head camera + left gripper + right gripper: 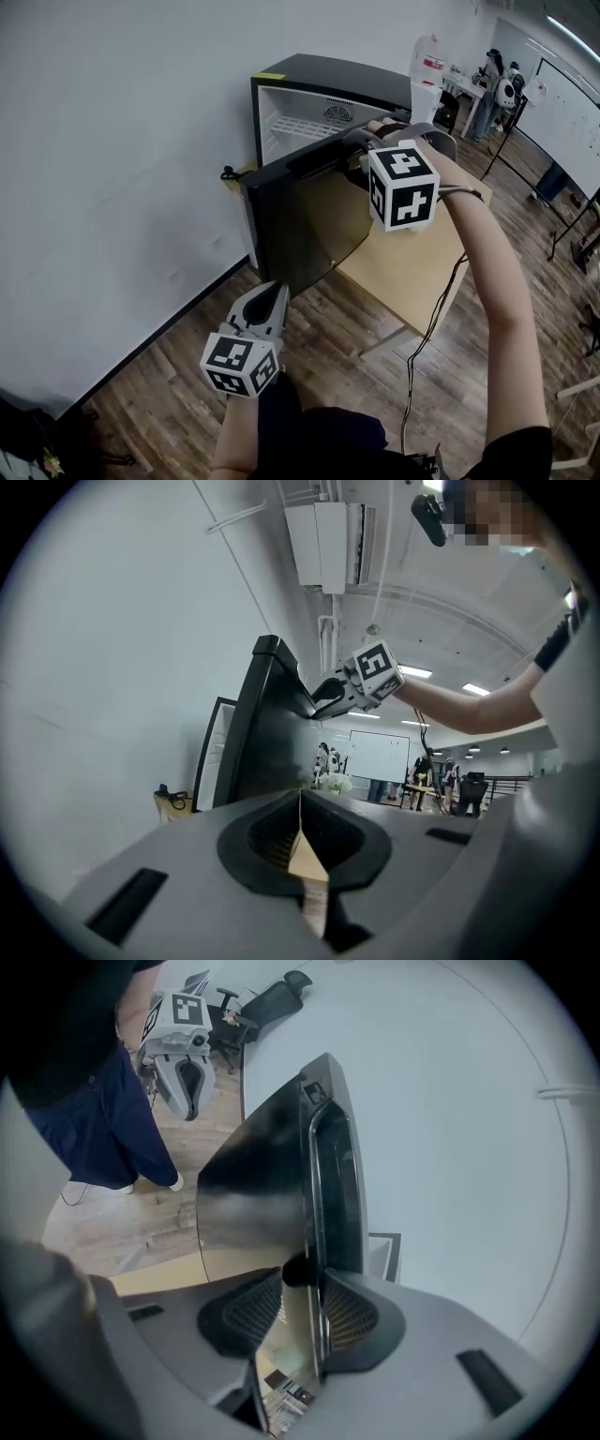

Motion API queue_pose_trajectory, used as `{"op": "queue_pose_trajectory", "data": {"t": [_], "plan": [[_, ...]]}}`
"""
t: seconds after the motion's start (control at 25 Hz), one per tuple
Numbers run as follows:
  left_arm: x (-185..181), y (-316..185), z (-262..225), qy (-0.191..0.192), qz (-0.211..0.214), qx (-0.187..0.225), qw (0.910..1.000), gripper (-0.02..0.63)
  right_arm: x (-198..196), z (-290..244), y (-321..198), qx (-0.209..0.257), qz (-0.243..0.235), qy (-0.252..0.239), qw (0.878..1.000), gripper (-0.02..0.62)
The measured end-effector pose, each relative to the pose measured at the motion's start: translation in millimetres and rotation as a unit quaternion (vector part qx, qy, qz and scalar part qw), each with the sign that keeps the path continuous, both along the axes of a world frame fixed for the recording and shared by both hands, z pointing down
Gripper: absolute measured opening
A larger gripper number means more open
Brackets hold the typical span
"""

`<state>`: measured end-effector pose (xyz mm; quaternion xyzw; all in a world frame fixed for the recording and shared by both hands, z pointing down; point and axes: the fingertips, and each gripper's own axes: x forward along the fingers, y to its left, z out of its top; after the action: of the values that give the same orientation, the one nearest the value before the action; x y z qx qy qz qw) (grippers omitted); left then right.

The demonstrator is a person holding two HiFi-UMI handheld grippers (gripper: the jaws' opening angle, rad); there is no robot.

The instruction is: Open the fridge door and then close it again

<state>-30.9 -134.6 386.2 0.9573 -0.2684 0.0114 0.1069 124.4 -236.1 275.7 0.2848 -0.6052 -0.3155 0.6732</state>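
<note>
Closest to us, our left gripper [278, 291] hangs low over the wooden floor [337, 352]. Its jaws are pressed together with nothing between them, and it points toward the lower corner of the fridge door [300, 220], near it but not touching. The door is glossy black and stands swung wide open from the fridge [323, 75], which sits on a pale wooden table [417, 272]. Our right arm [497, 281] reaches out to the door's top edge, where our right gripper [351, 142] straddles it. One pad lies on the shiny front face and the other on the inner side, so the jaws are pinching the door. Beyond it the small black fridge stands against the white wall [112, 141], its white inside open to view with a wire shelf [302, 127] across it. Far off at the right, people [497, 80] stand by another table, near a whiteboard [562, 117].
</note>
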Motion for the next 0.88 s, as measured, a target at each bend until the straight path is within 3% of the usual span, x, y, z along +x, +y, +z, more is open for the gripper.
{"op": "queue_pose_trajectory", "data": {"t": [0.88], "plan": [[15,-147,9,-0.004,0.016,-0.01,0.9998,0.006,2,3,-150,-0.011,0.092,-0.056,0.994,0.118]]}}
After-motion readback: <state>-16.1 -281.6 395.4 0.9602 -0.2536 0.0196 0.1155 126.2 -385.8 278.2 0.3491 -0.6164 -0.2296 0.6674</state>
